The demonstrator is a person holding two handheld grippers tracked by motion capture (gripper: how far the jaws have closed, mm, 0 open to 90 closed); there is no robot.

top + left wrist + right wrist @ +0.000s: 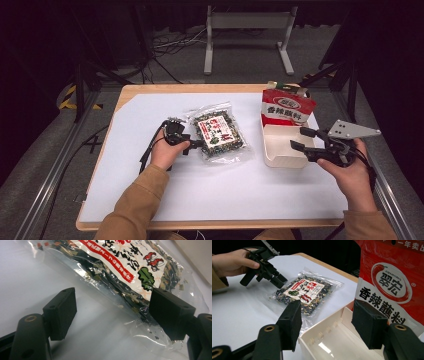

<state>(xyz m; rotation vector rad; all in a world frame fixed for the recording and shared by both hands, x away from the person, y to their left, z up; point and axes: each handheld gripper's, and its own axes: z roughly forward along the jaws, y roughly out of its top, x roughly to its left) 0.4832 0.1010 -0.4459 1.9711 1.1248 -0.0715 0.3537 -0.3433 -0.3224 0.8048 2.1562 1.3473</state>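
Observation:
A clear bag of dark dried mix with a red and white label (220, 132) (130, 272) (303, 291) lies flat on the white sheet at mid-table. My left gripper (197, 145) (112, 305) (279, 280) stands open at the bag's near left corner, its jaws apart over the bag's clear edge. A red seasoning pouch (287, 107) (392, 285) leans upright in the far end of a white box (280, 160) (312, 337). My right gripper (300, 138) (327, 320) is open beside the box's right wall, holding nothing.
A white sheet (150, 175) covers most of the wooden table (125, 92). Metal rails run along both sides of the table. Behind it a white frame stand (247, 22) and cables (165, 45) lie on the floor.

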